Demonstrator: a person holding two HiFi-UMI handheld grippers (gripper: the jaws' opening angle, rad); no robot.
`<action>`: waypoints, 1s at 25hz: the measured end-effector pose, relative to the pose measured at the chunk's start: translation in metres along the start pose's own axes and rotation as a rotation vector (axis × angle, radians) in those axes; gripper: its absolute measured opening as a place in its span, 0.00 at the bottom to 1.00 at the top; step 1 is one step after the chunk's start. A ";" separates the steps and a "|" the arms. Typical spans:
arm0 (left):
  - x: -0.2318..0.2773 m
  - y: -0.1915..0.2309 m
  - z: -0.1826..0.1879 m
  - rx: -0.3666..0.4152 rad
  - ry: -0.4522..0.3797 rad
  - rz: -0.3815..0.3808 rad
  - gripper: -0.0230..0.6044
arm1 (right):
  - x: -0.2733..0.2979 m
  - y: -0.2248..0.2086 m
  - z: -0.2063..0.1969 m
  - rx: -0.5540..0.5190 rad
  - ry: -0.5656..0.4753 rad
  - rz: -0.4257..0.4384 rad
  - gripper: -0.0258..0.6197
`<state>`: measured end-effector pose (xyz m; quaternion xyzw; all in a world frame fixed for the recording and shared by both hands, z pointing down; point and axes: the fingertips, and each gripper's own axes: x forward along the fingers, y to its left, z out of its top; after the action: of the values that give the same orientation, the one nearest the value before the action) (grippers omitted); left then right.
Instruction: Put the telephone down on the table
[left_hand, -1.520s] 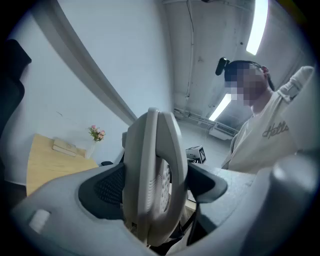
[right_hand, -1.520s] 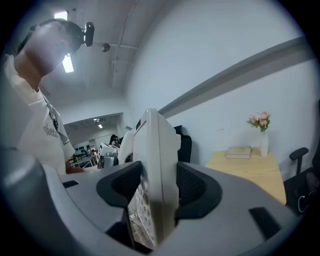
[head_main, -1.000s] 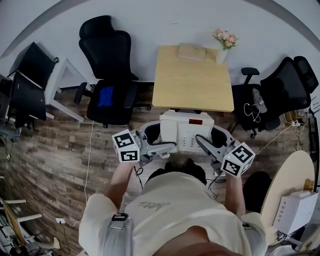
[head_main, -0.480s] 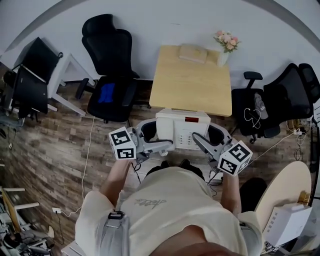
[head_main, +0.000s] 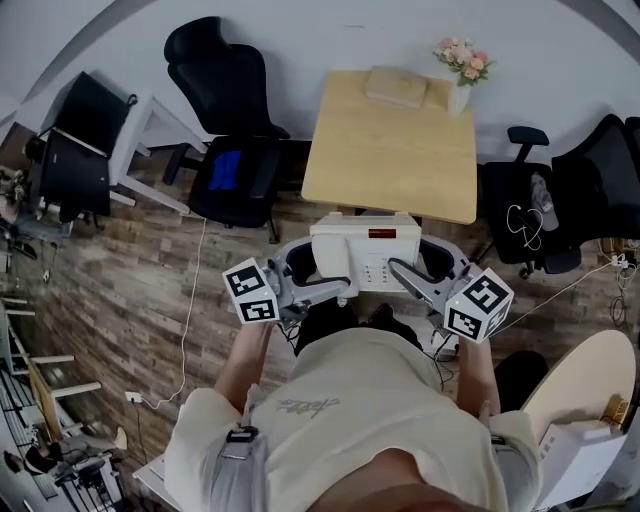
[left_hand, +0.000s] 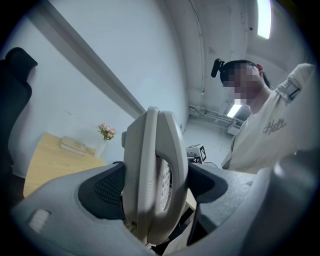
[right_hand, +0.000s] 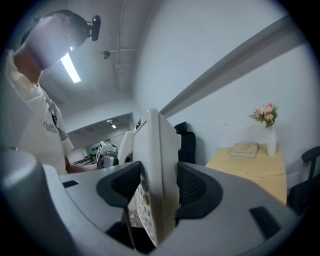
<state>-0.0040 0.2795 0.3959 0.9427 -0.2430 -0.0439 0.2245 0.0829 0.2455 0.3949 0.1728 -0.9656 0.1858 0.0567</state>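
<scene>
A white desk telephone (head_main: 365, 253) with a red display strip hangs in the air just short of the near edge of the light wooden table (head_main: 390, 150). My left gripper (head_main: 322, 283) is shut on its left side and my right gripper (head_main: 410, 273) is shut on its right side. In the left gripper view the telephone (left_hand: 152, 180) stands edge-on between the black pads (left_hand: 107, 192). The right gripper view shows the telephone (right_hand: 155, 175) edge-on too, its keypad facing down-left, pressed by both pads (right_hand: 192, 187).
On the table's far edge lie a book (head_main: 397, 87) and a white vase of pink flowers (head_main: 462, 75). Black office chairs stand left of the table (head_main: 235, 130) and right of it (head_main: 560, 200). A round pale table (head_main: 585, 385) is at lower right. The floor is wood plank.
The telephone, held by both grippers, has stayed just before the table's near edge while I shifted slightly; the table now appears a little nearer and higher in the head view.
</scene>
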 end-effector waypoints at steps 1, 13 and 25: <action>0.002 0.002 -0.002 -0.013 -0.001 0.009 0.64 | 0.000 -0.003 -0.001 0.004 0.005 0.008 0.37; 0.009 0.065 0.022 -0.016 -0.012 -0.013 0.64 | 0.044 -0.049 0.018 0.011 0.029 -0.014 0.37; -0.010 0.167 0.096 0.009 -0.028 -0.161 0.64 | 0.135 -0.092 0.078 -0.027 0.021 -0.146 0.37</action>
<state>-0.1044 0.1149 0.3842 0.9595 -0.1697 -0.0737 0.2125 -0.0137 0.0935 0.3770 0.2401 -0.9521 0.1702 0.0828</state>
